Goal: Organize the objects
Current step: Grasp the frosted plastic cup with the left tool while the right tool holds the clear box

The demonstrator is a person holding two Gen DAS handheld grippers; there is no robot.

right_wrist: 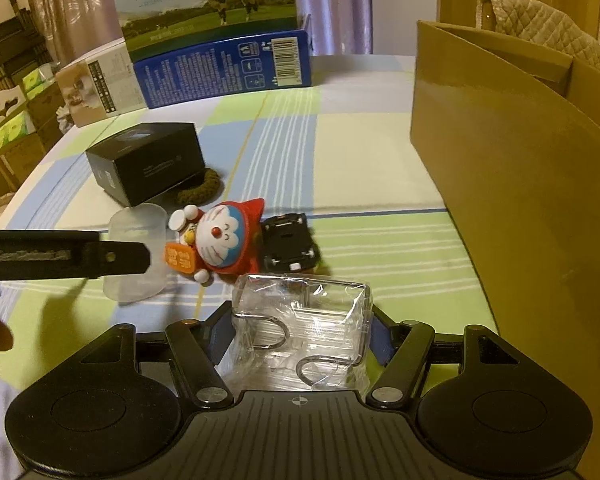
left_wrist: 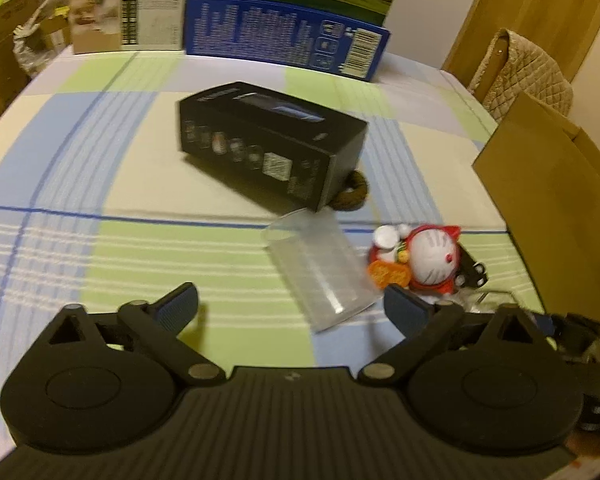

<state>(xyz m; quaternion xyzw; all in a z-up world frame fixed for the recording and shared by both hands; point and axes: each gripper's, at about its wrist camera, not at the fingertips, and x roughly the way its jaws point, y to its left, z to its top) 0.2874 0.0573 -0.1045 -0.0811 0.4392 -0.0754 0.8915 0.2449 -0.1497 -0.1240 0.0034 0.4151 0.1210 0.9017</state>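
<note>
My right gripper (right_wrist: 302,332) is shut on a clear plastic pack of metal hooks (right_wrist: 304,328), held low over the table. A Doraemon figure (right_wrist: 220,240) in red lies just ahead, with a small black toy car (right_wrist: 288,246) to its right. A clear plastic cup (right_wrist: 138,254) lies on its side to the left. My left gripper (left_wrist: 290,312) is open and empty, with the cup (left_wrist: 320,268) between and ahead of its fingers and the figure (left_wrist: 424,258) to the right. A black box (left_wrist: 268,144) lies further back.
An open brown cardboard box (right_wrist: 520,184) stands at the right. A blue milk carton (right_wrist: 220,56) and a beige box (right_wrist: 96,88) stand at the table's far edge. A brown woven ring (right_wrist: 204,190) lies partly under the black box. A padded chair (left_wrist: 524,72) stands at the far right.
</note>
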